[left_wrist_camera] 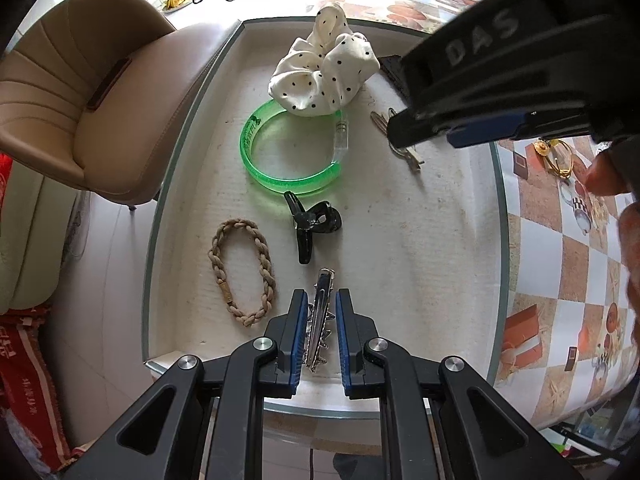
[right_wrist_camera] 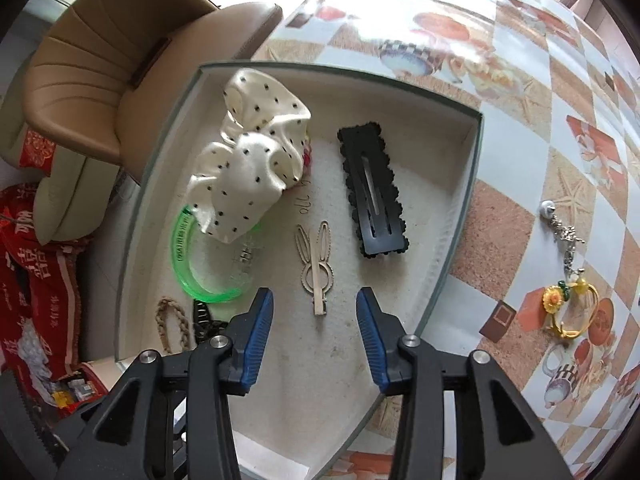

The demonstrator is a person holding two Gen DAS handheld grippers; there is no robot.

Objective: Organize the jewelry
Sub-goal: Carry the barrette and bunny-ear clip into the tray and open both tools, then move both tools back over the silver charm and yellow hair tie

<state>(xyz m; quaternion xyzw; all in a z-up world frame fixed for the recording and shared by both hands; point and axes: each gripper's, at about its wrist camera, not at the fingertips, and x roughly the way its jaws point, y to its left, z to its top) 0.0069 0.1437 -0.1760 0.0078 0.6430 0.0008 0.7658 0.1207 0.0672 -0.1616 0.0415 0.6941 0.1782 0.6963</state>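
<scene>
A tan padded chair (left_wrist_camera: 100,112) stands at the far left, beside the tabletop (right_wrist_camera: 532,128) with its checkered, printed cover. On that tabletop sits a shallow tray (left_wrist_camera: 452,216) with a pale lining, and the jewelry lies in it. Toward its left edge rests a braided beige hair tie (left_wrist_camera: 242,272); right of it a green translucent bangle (left_wrist_camera: 290,152) lies flat, partly under a white polka-dot scrunchie (left_wrist_camera: 324,72), with a black claw clip (left_wrist_camera: 312,224) just below the bangle. The left gripper (left_wrist_camera: 321,316) points down over the tray's near edge, its blue pads clamped on a silver spiked hair clip (left_wrist_camera: 320,316) held upright between them. Farther right, the right gripper (right_wrist_camera: 315,312) hovers above a pale rabbit-shaped hair clip (right_wrist_camera: 316,264) lying on the lining; its jaws stand apart and touch nothing. Just right of the rabbit clip lies a black scalloped rectangular clip (right_wrist_camera: 372,192). Outside the tray, on the tabletop at the far right, lie a silver charm chain (right_wrist_camera: 564,232) and a yellow sunflower hoop (right_wrist_camera: 568,312).
</scene>
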